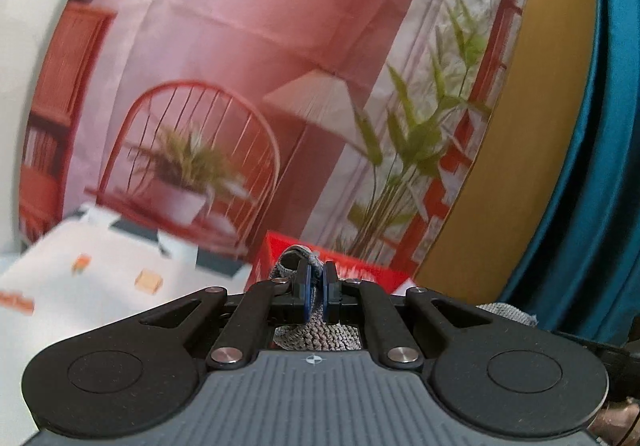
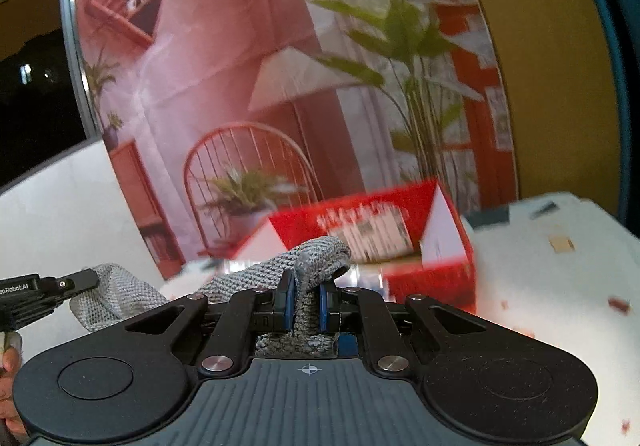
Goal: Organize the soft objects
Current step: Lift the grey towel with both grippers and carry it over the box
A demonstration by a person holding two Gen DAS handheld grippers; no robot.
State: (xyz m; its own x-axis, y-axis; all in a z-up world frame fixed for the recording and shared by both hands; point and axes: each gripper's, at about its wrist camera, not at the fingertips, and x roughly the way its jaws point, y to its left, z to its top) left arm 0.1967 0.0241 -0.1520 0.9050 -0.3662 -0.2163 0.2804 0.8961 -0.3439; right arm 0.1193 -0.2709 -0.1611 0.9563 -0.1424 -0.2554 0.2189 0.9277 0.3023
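Note:
A grey knitted cloth (image 2: 308, 258) is stretched between both grippers, held off the table. In the right wrist view my right gripper (image 2: 307, 296) is shut on a bunched fold of it, and the cloth runs left to the left gripper (image 2: 76, 282), seen at the frame's left edge. In the left wrist view my left gripper (image 1: 315, 282) is shut on another bunched edge of the same grey cloth (image 1: 316, 336), which hangs below the blue pads. A further piece of the cloth shows at the right of that view.
A red and white box (image 2: 400, 234) stands on the white table (image 2: 540, 286) just ahead. Behind it hangs a large printed backdrop (image 1: 240, 66) showing a pink room, a chair and plants. A tan wall and a blue curtain (image 1: 592, 166) lie to the right.

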